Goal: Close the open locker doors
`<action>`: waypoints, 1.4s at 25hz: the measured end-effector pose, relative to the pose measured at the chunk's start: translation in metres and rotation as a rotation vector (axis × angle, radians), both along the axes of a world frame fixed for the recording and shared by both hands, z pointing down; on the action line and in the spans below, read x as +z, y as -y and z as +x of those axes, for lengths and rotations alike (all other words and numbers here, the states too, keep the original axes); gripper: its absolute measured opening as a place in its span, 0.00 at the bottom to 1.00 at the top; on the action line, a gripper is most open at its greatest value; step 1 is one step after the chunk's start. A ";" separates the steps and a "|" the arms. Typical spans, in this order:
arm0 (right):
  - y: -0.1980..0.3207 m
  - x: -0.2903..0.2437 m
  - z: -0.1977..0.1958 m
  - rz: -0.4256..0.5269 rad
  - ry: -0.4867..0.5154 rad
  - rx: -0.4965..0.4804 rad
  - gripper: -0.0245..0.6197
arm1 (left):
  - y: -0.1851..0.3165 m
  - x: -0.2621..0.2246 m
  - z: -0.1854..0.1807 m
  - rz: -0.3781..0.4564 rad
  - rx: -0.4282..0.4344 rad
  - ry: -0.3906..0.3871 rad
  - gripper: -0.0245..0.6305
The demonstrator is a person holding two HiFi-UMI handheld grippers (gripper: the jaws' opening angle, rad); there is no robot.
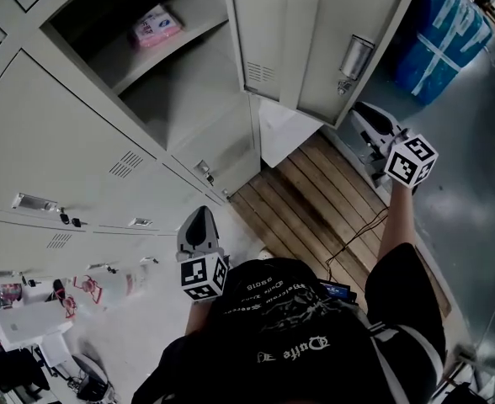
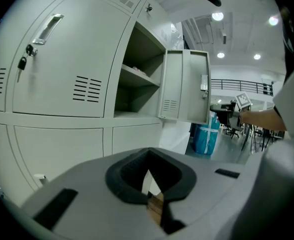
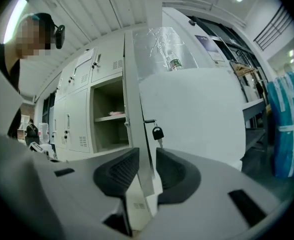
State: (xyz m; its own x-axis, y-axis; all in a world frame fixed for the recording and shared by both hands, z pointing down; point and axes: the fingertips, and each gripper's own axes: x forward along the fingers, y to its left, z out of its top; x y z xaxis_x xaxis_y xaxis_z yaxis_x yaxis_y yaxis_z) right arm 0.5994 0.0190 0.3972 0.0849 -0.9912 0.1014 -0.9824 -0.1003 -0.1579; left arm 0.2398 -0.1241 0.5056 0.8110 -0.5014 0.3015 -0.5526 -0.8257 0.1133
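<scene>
Two floor surfaces meet in front of the bank of grey steel lockers (image 1: 79, 133): a platform of dark wooden planks (image 1: 315, 196) and, beside it, smooth grey floor (image 1: 475, 200). A thin black cable (image 1: 359, 228) trails over the planks. The room is a bright hall with round ceiling lights. A tall bundle wrapped in blue plastic (image 1: 445, 32) stands on the grey floor beyond the open door (image 1: 315, 40). White bags and boxes (image 1: 37, 326) clutter the floor on the person's left.

One compartment (image 1: 180, 99) stands open. A single shelf (image 1: 167, 45) divides it, and one pink packet (image 1: 157, 25) lies on that shelf. The open door is swung wide out from the frame, with one metal handle (image 1: 355, 57) on its outer face and one black-headed key (image 3: 157, 133) hanging at its lock. Every other locker door in view is closed, and one of them, near the left tongs (image 1: 202, 221), has keys (image 1: 69, 220) dangling by its handle.

There are two tongs. The right tongs (image 3: 147, 159) sit astride the free edge of the open door. Their pads are parted with the door edge between them and a sliver of gap shows on one side, so nothing is clamped. The left tongs are held low in front of the closed lockers, well apart from the open door, with their pads meeting at the tips and nothing between them
</scene>
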 end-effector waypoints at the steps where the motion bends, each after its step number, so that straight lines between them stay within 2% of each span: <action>1: 0.000 0.001 -0.001 0.001 0.006 -0.016 0.20 | 0.000 0.000 0.000 0.002 -0.001 0.003 0.05; 10: 0.000 -0.002 -0.022 -0.007 -0.023 -0.082 0.18 | -0.003 0.001 0.001 0.015 0.005 0.016 0.05; 18: 0.001 -0.004 -0.059 -0.042 -0.086 -0.150 0.18 | -0.011 0.003 0.001 0.016 0.028 0.007 0.05; 23: 0.007 -0.005 -0.092 -0.049 -0.120 -0.205 0.19 | -0.013 0.004 -0.004 0.011 0.040 0.001 0.05; 26: 0.011 -0.006 -0.111 -0.051 -0.145 -0.201 0.26 | -0.012 0.004 -0.010 0.008 0.047 0.003 0.05; 31: 0.026 -0.006 -0.149 -0.038 -0.154 -0.229 0.26 | -0.003 0.009 -0.028 -0.006 0.041 0.013 0.05; 35: 0.037 -0.006 -0.174 -0.040 -0.177 -0.210 0.27 | 0.006 0.008 -0.041 -0.015 0.031 0.003 0.05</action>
